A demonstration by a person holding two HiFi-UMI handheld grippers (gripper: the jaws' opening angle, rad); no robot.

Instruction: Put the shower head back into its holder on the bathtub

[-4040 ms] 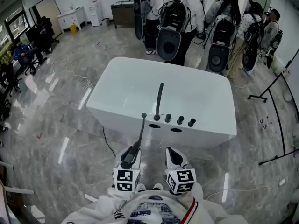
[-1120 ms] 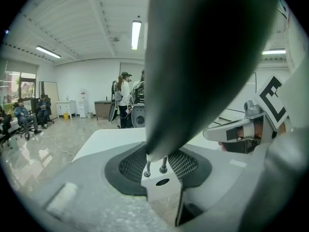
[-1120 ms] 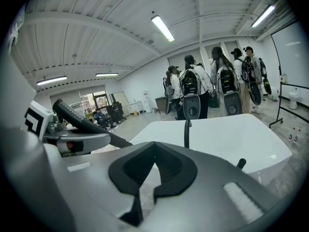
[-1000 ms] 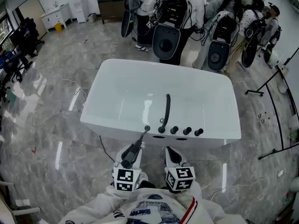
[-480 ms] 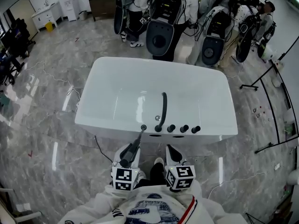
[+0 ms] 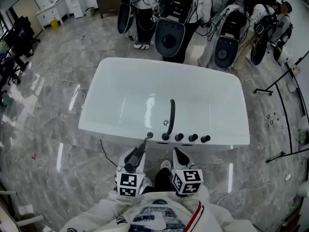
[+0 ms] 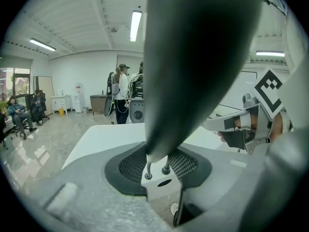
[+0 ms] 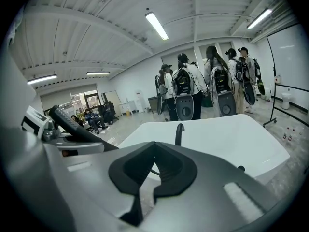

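Black shower head (image 6: 144, 144) in left gripper (image 6: 133, 161)

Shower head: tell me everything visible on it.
The shower head is a slim, dark grey wand that looks like matte plastic. The left gripper is shut on its lower part. It slants up and forward, with its tip close to the round holder on the white bathtub rim. Whether they touch can't be told.
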